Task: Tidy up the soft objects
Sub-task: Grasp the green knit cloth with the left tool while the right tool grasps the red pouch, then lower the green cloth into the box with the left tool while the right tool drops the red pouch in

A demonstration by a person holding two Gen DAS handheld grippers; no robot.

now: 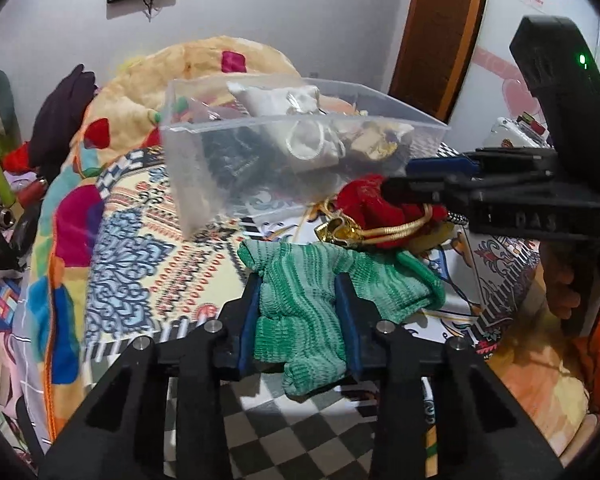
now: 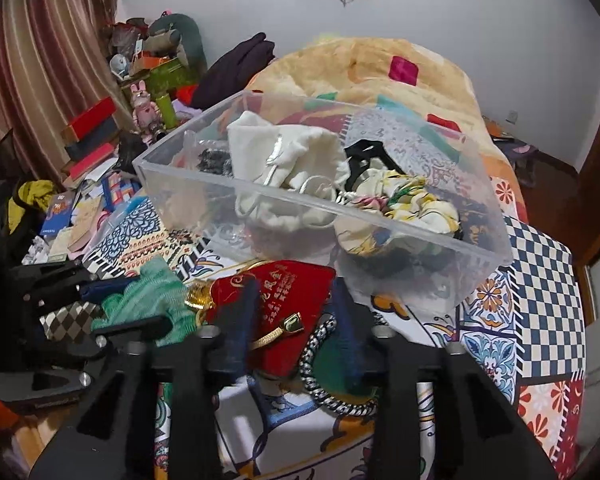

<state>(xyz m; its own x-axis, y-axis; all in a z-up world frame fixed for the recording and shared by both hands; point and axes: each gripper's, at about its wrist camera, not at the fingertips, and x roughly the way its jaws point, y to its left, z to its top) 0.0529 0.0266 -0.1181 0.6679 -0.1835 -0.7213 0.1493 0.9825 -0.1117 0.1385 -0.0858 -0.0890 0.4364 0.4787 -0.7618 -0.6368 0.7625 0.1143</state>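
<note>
A: Where's the green knit cloth (image 1: 300, 312)?

B: Lower centre of the left wrist view, pinched in the left gripper (image 1: 298, 300), its length running along the fingers.

A: And the bin?

B: The clear bin (image 1: 204, 168) sits up-frame, straight ahead. The right gripper (image 2: 296, 320) stands open astride the red pouch (image 2: 276, 300), just below the bin.

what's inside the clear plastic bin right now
The clear plastic bin holds a white drawstring pouch, a floral scrunchie and something black; whatever lies beneath them is covered.
</note>
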